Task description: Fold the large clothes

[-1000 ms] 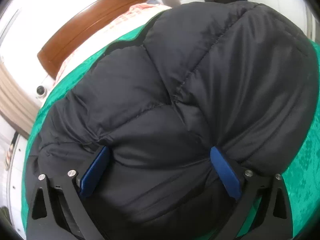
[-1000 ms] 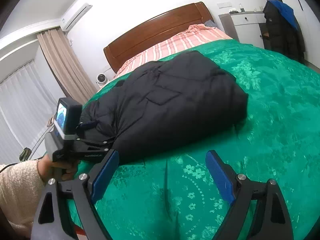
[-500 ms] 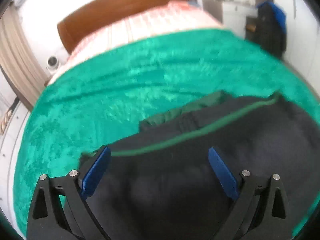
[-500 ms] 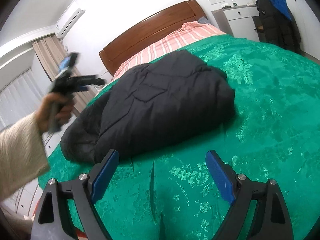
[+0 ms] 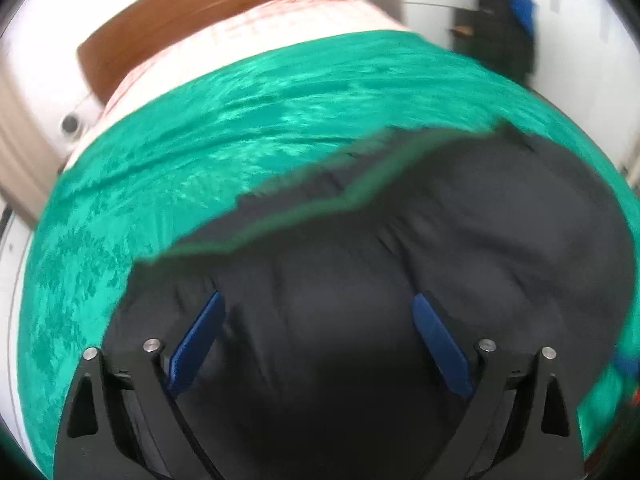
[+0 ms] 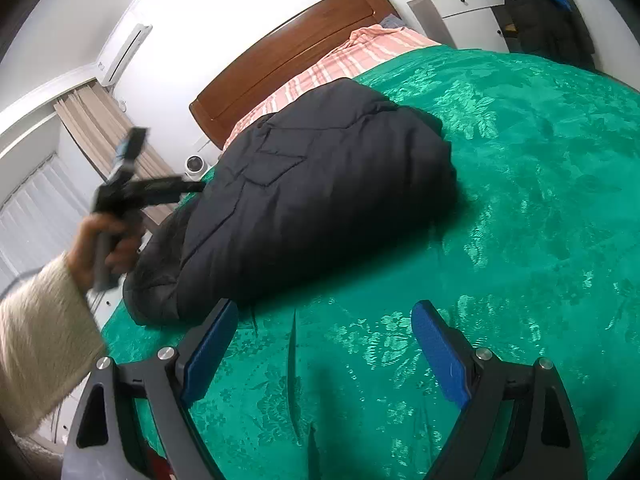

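A black puffer jacket (image 6: 320,208) lies folded in a thick bundle on the green bedspread (image 6: 540,208). In the left wrist view the jacket (image 5: 360,300) fills the lower frame, with a green lining edge along its top. My left gripper (image 5: 316,304) is open and held above the jacket's left end, touching nothing; it also shows raised in the right wrist view (image 6: 132,192). My right gripper (image 6: 320,312) is open and empty above the bedspread, just in front of the jacket.
A wooden headboard (image 6: 296,52) and pink plaid pillows (image 6: 360,56) are at the bed's far end. A white dresser (image 6: 464,4) with a dark coat hung beside it (image 6: 548,12) stands at the back right. Curtains (image 6: 92,128) are on the left.
My left gripper has let go of the jacket's left end, lifted up and away from it, and now points down over the jacket. My right gripper has stayed open in front.
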The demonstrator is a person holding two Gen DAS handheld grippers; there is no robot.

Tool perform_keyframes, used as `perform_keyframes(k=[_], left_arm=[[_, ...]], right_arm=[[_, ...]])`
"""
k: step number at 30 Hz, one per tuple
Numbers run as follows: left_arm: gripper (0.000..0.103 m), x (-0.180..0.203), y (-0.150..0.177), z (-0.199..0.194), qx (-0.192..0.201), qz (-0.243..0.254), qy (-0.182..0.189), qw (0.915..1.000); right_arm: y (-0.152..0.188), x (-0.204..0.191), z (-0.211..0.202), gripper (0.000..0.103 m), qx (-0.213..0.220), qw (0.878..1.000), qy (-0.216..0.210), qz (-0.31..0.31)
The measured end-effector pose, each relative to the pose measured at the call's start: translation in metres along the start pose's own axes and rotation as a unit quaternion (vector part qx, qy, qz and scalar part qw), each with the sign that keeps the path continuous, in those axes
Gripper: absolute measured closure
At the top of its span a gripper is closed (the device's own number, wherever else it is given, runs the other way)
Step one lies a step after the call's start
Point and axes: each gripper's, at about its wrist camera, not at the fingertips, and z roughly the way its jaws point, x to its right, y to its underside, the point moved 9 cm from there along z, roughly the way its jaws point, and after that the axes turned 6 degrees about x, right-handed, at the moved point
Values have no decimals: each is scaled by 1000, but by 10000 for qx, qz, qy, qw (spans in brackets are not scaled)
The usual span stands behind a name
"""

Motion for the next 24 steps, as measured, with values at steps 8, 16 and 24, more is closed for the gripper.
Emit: perform_keyframes(k=[8,16,24], left_arm=[[7,15,39,17,64,129,-490,9987],[4,29,95,-30,58,288,-258,9992],[3,36,113,-10,314,391,-508,9974]], right_arm=[[6,-10,2,15,-67,9995,62,-298],[-1,-1,3,15,-23,10000,24,-68],[-2,-1,-3,15,88,9994,201,-272]])
